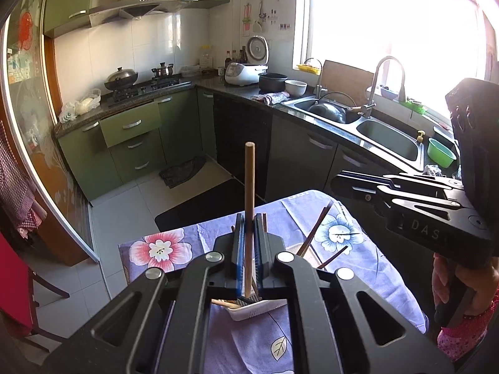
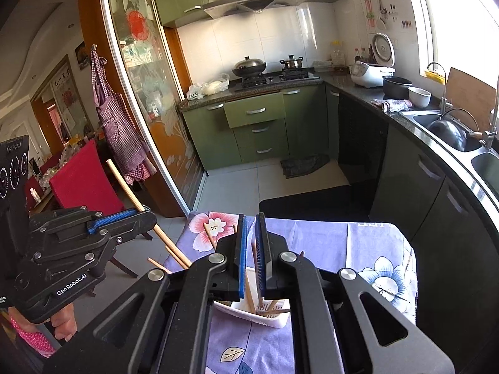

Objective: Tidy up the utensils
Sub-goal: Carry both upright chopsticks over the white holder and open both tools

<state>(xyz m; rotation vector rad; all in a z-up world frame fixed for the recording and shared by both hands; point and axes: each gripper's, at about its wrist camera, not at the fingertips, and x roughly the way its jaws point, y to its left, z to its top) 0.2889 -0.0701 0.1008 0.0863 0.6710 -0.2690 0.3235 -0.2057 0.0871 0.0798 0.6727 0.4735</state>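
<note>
My left gripper point(image 1: 249, 218) is shut on a light wooden chopstick point(image 1: 249, 193) that stands upright between its blue pads; the same gripper point(image 2: 137, 215) and chopstick point(image 2: 124, 184) show at the left of the right wrist view. Below it a white utensil holder point(image 1: 259, 308) holds several chopsticks. More dark chopsticks point(image 1: 315, 227) lean out of it. My right gripper point(image 2: 251, 218) hovers over the same holder point(image 2: 249, 311), jaws nearly closed with nothing between them; a chopstick point(image 2: 254, 246) stands behind the gap. It also shows at the right of the left wrist view point(image 1: 358, 184).
A small table with a purple flowered cloth point(image 1: 174, 243) carries the holder. Loose chopsticks point(image 2: 209, 233) lie on the cloth. A red chair point(image 2: 84, 180) stands to the left. Green cabinets point(image 1: 137, 143), a stove and a sink counter point(image 1: 374, 127) run along the far walls.
</note>
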